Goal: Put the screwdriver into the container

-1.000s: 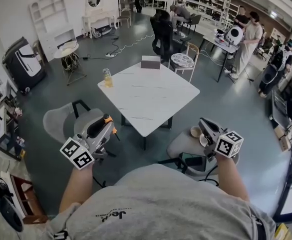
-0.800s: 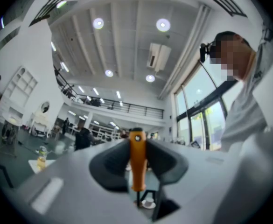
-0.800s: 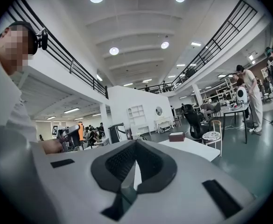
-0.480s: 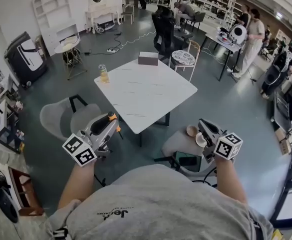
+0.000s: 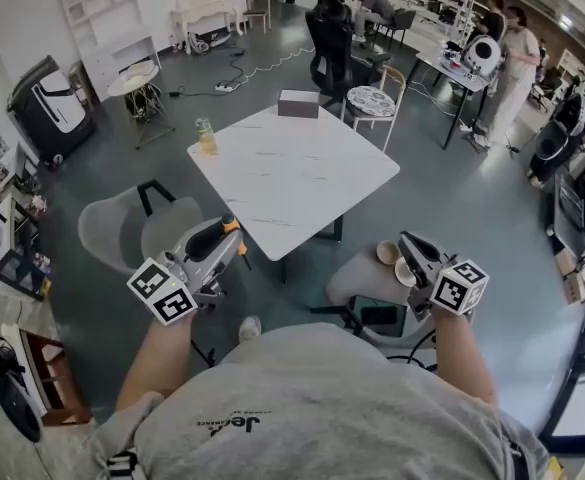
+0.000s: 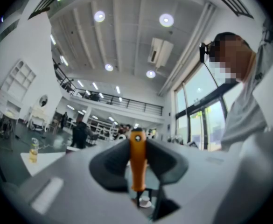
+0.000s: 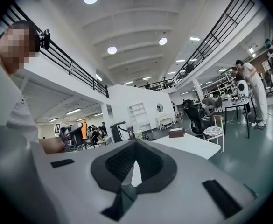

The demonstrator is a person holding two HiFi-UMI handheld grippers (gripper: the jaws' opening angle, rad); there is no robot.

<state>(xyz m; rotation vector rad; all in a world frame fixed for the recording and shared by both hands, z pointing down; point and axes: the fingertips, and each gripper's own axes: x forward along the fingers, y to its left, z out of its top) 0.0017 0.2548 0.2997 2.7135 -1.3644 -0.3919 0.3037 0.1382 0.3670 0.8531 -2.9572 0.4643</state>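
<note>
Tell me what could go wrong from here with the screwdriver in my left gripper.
1. The screwdriver is pinched only by its orange handle in the left gripper; a jolt could tilt or drop it.
2. The box sits at the table's far edge, so a long reach may nudge it off.
3. The bottle stands near the table's left corner and could be clipped on the way.
</note>
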